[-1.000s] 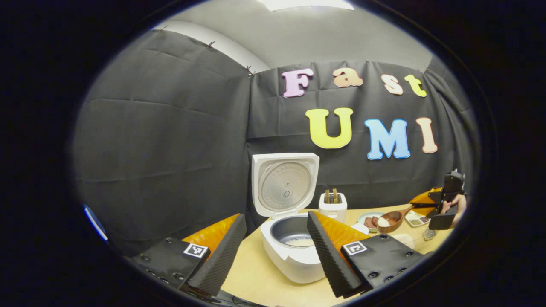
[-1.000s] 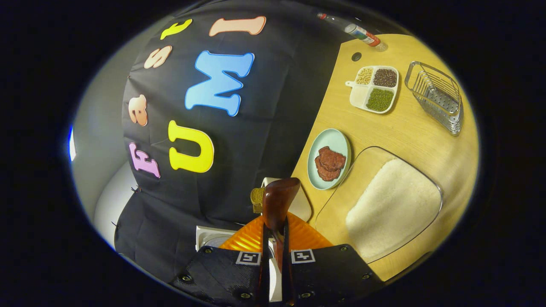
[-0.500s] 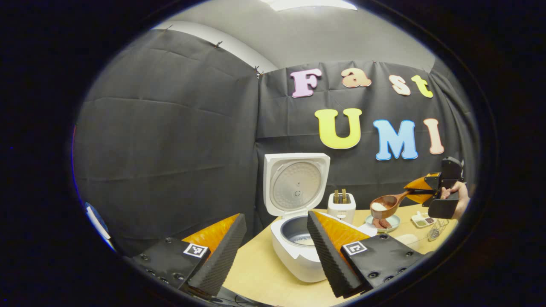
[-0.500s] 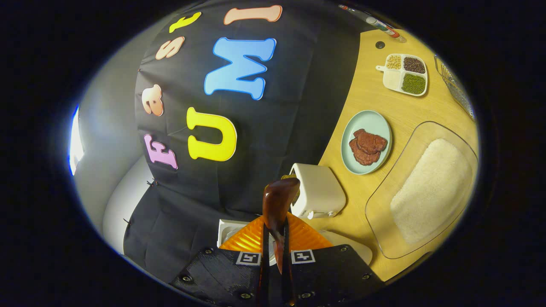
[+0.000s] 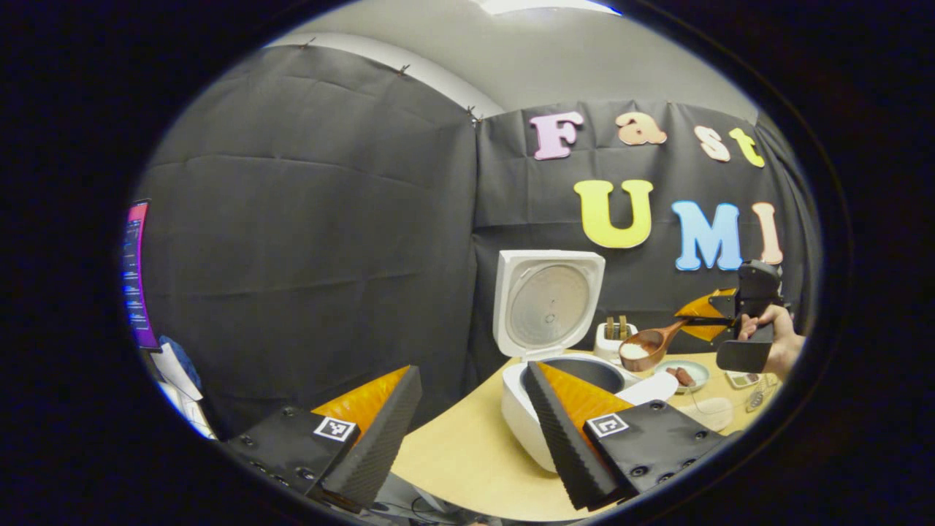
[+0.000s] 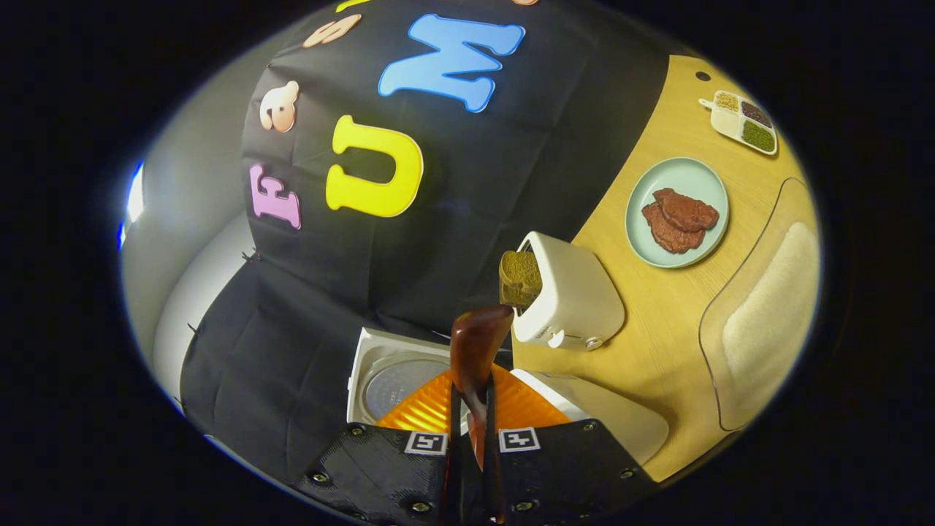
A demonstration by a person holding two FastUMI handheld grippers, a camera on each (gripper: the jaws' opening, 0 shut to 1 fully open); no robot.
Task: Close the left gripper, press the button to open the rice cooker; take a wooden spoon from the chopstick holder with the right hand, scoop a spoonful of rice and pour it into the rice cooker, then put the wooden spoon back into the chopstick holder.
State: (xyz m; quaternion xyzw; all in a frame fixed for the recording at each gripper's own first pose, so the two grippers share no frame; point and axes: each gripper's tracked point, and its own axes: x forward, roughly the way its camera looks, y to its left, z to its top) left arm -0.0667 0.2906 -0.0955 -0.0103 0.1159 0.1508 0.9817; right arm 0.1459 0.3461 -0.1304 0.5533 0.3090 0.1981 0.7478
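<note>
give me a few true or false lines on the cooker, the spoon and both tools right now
1. The rice cooker's lid stands open. True.
2. The wooden spoon is empty. False: its bowl carries a small heap of white rice.
3. The right tool is shut on the spoon's handle. True: both fingers press on it.
4. The left tool is clamped on the cooker's rim. False: its fingers stand apart with nothing between them.
5. The toaster has empty slots. False: a slice of bread sticks out of it.
6. The teal plate holds brown pieces of food. True.
</note>
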